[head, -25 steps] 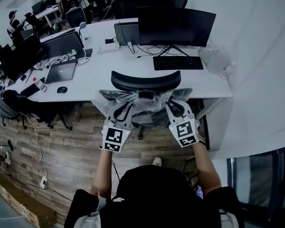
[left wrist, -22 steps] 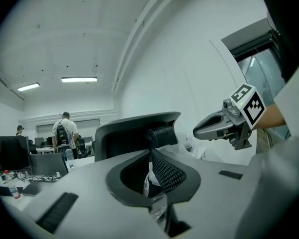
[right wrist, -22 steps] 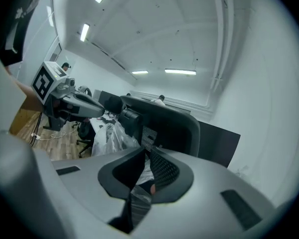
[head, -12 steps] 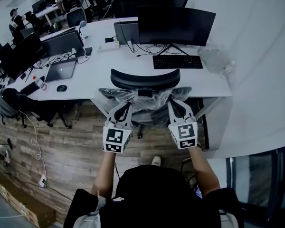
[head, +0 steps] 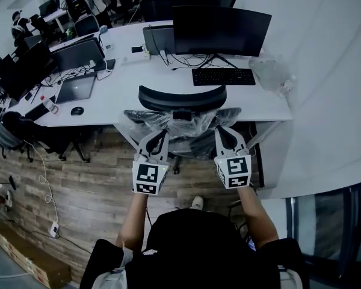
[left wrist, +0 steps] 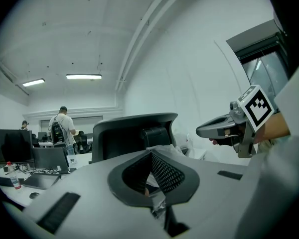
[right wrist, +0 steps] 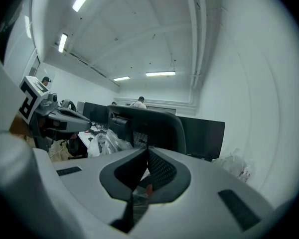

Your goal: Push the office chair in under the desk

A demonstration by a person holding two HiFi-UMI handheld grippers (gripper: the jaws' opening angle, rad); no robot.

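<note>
The black office chair (head: 182, 97) stands before the white desk (head: 138, 98), its headrest at the desk's edge and its back wrapped in clear plastic (head: 186, 127). My left gripper (head: 158, 136) is shut on the plastic-covered top of the backrest at its left side. The right gripper (head: 224, 132) is shut on it at the right side. In the left gripper view the jaws (left wrist: 157, 208) pinch crinkled plastic, with the headrest (left wrist: 129, 136) beyond. The right gripper view shows the same between its jaws (right wrist: 137, 198), below the headrest (right wrist: 154, 126).
On the desk are a dark monitor (head: 221, 32), a keyboard (head: 222, 76), laptops (head: 77, 89), a mouse (head: 78, 112) and a clear plastic bag (head: 274, 74). A white wall runs along the right. Another chair (head: 12, 131) stands at the left. People work at desks far back.
Both pairs of jaws have closed onto the chair's plastic-wrapped back. The chair's headrest has edged slightly toward the desk.
</note>
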